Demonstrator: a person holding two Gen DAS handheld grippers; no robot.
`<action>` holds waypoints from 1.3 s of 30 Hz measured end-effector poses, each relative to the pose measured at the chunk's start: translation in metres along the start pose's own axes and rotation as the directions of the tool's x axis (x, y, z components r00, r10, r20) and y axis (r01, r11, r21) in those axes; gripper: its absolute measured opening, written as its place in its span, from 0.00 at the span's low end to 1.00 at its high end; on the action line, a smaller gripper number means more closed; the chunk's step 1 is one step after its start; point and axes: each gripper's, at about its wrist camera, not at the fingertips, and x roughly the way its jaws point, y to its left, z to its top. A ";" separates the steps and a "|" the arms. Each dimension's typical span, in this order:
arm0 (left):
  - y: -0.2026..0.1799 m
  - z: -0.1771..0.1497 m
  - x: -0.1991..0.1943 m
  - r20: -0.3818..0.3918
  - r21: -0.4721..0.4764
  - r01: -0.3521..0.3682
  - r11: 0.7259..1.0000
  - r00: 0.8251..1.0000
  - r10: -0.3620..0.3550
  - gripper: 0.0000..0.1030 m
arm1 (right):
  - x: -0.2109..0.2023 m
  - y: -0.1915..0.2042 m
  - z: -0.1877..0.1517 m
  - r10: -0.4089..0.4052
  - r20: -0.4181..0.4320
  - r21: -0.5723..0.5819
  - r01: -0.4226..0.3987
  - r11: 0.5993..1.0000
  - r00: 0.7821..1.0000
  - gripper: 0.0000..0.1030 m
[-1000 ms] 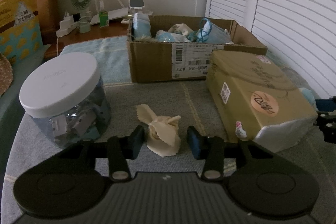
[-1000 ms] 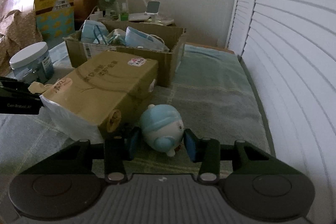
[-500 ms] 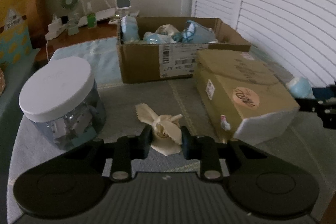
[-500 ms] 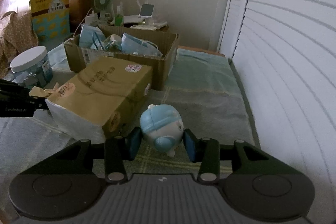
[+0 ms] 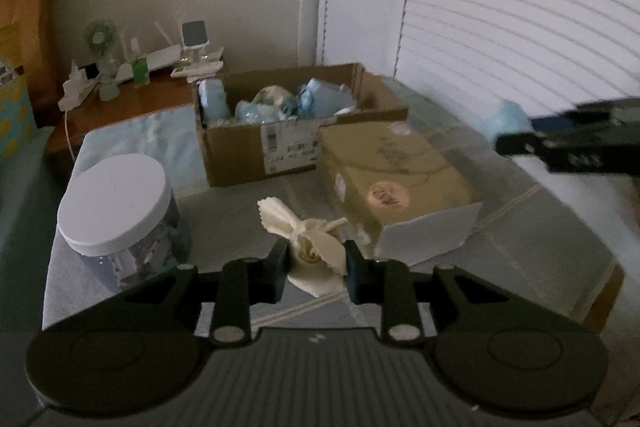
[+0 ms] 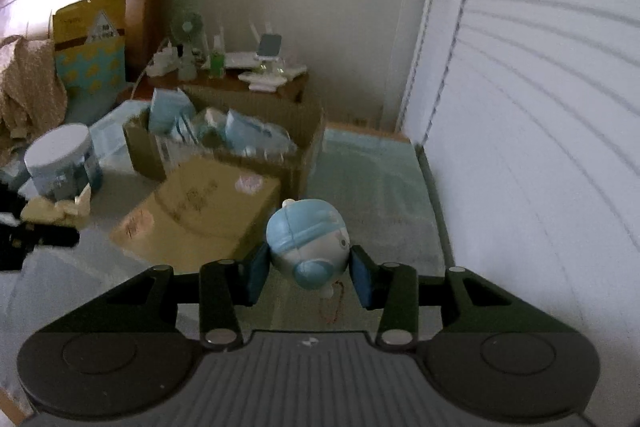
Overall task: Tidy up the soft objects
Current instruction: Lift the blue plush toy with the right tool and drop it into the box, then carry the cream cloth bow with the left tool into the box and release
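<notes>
Both pickups look done, and the carry to the open cardboard box [image 5: 256, 151] at 12 o'clock seems in hand; next each load needs lifting over the rim and releasing. The left gripper [image 5: 316, 263] is level, pointing forward, pinching the cream cloth [image 5: 316, 247], the white-lidded jar [image 5: 116, 203] at 10 o'clock. The right gripper [image 6: 308, 267], level and raised, pinches the blue plush toy [image 6: 306, 239], the sealed tan parcel [image 6: 200, 211] at 10 o'clock
</notes>
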 end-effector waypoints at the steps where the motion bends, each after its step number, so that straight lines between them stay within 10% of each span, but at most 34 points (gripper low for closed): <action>1: 0.000 0.000 -0.003 0.008 0.000 0.004 1.000 1.000 -0.004 0.26 | 0.001 0.000 0.006 0.001 0.010 -0.007 -0.001 1.000 1.000 0.47; 16: 0.006 0.001 -0.013 0.033 -0.020 -0.026 0.999 0.999 0.027 0.26 | 0.063 0.011 0.101 0.117 0.061 -0.065 -0.113 0.991 0.991 0.48; 18: 0.007 0.002 -0.013 0.030 -0.017 -0.031 0.999 0.999 0.031 0.26 | 0.071 0.013 0.105 0.118 0.057 -0.066 -0.115 0.991 0.991 0.60; 27: 0.007 0.007 -0.011 0.019 0.010 -0.037 0.999 0.999 0.037 0.26 | 0.061 0.018 0.085 0.135 0.063 -0.049 -0.132 0.990 0.989 0.99; 39: 0.002 0.057 -0.003 0.021 0.095 0.013 0.995 1.000 -0.015 0.26 | 0.016 0.025 0.040 0.102 0.047 -0.003 -0.102 0.995 0.994 1.00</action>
